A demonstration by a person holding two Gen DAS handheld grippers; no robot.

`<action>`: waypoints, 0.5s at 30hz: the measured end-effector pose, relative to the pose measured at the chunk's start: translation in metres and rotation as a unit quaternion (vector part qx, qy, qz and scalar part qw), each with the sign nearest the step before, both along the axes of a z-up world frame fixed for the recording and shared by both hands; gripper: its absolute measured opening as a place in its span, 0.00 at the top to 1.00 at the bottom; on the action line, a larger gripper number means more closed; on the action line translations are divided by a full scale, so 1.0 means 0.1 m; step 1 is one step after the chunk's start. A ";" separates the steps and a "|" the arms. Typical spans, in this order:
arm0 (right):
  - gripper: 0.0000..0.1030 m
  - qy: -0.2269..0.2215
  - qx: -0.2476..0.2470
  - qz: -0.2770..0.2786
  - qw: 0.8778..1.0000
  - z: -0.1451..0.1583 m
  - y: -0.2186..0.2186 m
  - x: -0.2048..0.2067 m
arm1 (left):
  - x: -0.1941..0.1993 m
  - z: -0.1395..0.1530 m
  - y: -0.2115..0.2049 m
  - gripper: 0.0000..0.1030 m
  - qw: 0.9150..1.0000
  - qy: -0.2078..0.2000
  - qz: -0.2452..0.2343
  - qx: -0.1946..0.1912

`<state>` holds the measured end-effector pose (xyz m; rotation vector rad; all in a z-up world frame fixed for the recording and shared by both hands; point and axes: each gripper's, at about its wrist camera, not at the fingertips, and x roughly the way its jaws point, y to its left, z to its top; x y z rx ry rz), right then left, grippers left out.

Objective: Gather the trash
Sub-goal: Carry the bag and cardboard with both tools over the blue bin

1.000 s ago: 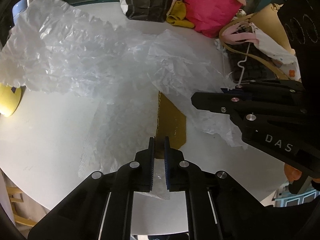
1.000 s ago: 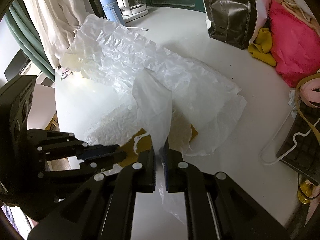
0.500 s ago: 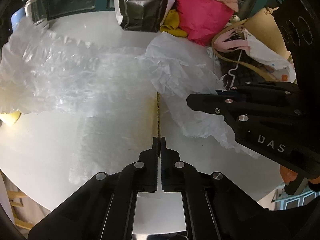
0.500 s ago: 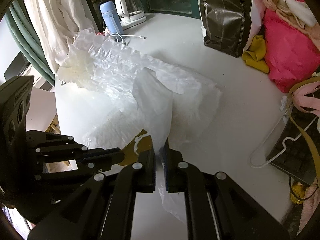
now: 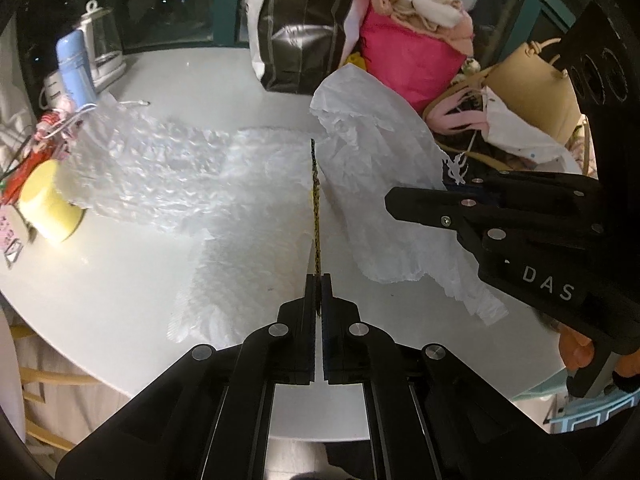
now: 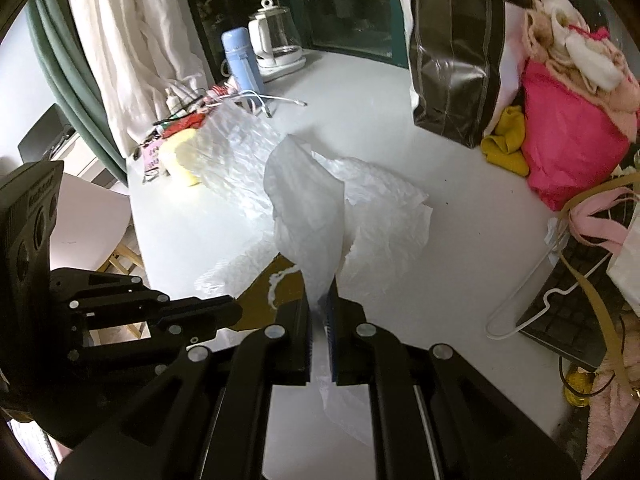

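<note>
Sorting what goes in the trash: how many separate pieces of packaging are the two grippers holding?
2. The left gripper pinches a brown cardboard sheet edge-on; the right gripper pinches a thin white plastic film. More may lie hidden beneath.

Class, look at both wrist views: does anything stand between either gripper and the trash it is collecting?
Nothing visible does. The left gripper is shut on the cardboard piece's edge, and the right gripper is shut on the white plastic sheet.

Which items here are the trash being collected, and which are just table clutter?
Trash: cardboard piece in left gripper; white plastic wrap in right gripper; bubble wrap.
Clutter: kettle, blue flask, black bag, pink bag.
</note>
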<state>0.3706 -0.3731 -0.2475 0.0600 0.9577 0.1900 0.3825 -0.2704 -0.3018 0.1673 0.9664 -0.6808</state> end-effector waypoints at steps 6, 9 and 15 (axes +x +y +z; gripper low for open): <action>0.92 -0.021 0.001 0.025 0.999 0.26 0.25 -0.15 | -0.23 0.23 0.27 0.99 0.999 -0.021 0.032 -0.006; 0.92 -0.030 0.001 0.041 0.999 0.38 0.41 -0.23 | -0.35 0.35 0.46 0.99 0.998 -0.029 0.059 -0.009; 0.92 -0.048 0.005 0.081 0.996 0.64 0.83 -0.45 | -0.64 0.61 0.94 0.99 0.993 -0.049 0.108 -0.016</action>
